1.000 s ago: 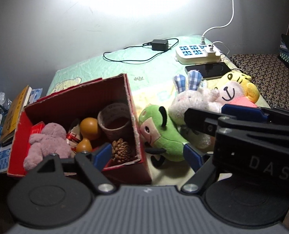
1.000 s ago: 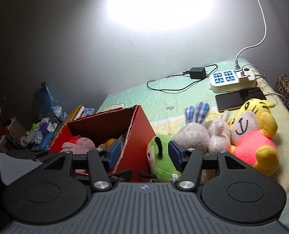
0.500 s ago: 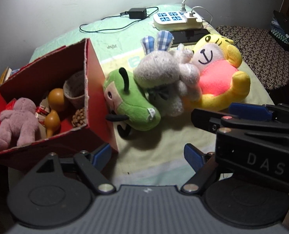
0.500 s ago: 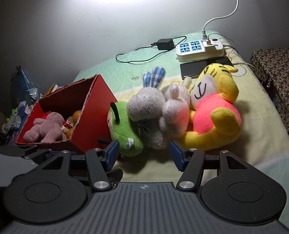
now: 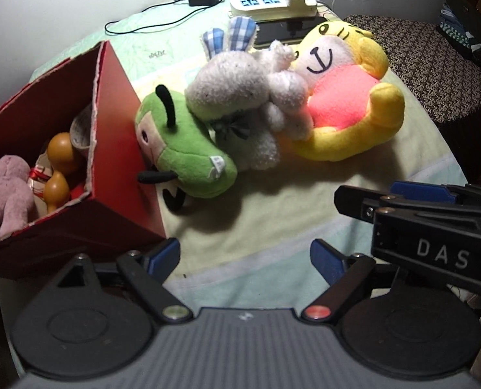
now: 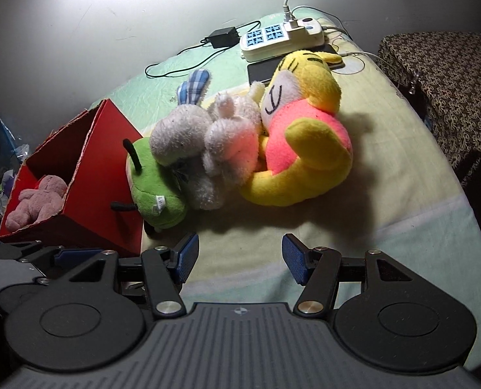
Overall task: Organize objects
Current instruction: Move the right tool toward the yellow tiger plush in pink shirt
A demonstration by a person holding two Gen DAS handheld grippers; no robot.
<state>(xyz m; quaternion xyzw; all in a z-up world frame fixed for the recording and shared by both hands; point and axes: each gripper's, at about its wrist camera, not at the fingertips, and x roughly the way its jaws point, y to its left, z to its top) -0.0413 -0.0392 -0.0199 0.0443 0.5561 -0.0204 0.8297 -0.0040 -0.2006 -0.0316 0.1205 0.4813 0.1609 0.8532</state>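
— Left gripper (image 5: 245,256)?
— Jaws apart, just been opening, nothing between; hovers over bare green mat (image 5: 272,220) near its front edge. Red box (image 5: 110,149) at left edge, holding pink plush (image 5: 3,191) and gourd (image 5: 58,165). Green plush (image 5: 182,155) touching box wall.

— Right gripper (image 6: 240,259)?
— Likewise spread, empty, above front edge. Grey rabbit (image 6: 188,142) lying on green plush, yellow tiger (image 6: 305,142) beside; power strip (image 6: 282,39) by back edge.

Red box (image 5: 117,149), green plush (image 5: 188,159), grey bunny (image 5: 234,84) with blue-checked ears, yellow-and-pink tiger (image 5: 344,97)
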